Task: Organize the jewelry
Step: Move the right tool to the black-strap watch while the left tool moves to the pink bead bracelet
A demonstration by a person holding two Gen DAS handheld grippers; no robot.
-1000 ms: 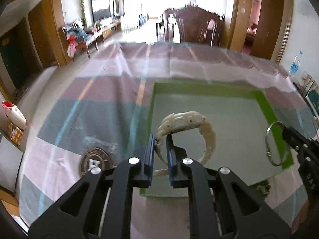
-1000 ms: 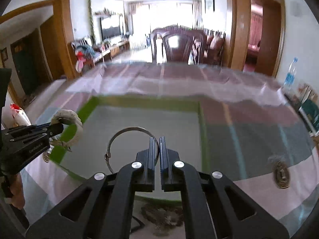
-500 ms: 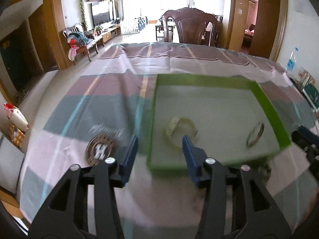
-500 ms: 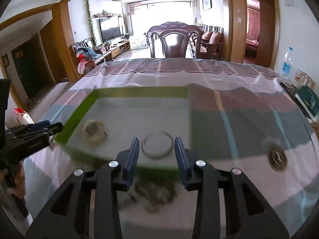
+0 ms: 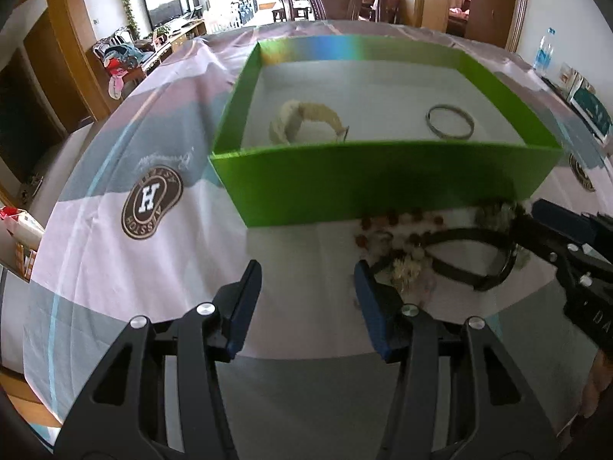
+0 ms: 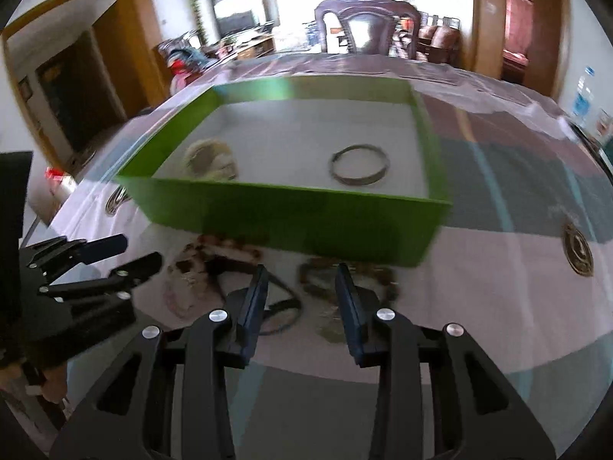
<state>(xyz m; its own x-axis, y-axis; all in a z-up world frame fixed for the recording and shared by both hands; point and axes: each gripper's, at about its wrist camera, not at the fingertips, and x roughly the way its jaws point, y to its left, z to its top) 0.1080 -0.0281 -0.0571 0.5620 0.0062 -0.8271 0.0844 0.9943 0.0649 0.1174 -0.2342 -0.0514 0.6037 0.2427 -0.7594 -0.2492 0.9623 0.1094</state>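
A green box (image 5: 345, 188) (image 6: 291, 214) holds a cream watch (image 5: 306, 120) (image 6: 208, 159) on its left and a silver bangle (image 5: 450, 120) (image 6: 360, 163) on its right. In front of the box lies a heap of jewelry (image 5: 406, 241) (image 6: 230, 268): bead bracelets and a black band (image 5: 475, 260). My left gripper (image 5: 306, 287) is open and empty, just left of the heap. My right gripper (image 6: 300, 291) is open and empty, low over the heap, and shows at the right of the left wrist view (image 5: 555, 230).
The box stands on a table with a striped pink and grey cloth (image 5: 115, 268) carrying round brown logos (image 5: 151, 201) (image 6: 578, 245). A dark wooden chair (image 6: 364, 27) stands beyond the far edge. A water bottle (image 5: 542, 50) stands at the far right.
A second ago both grippers were shut on the watch and the bangle; they let them go into the box, pulled back and came down in front of it, near the heap.
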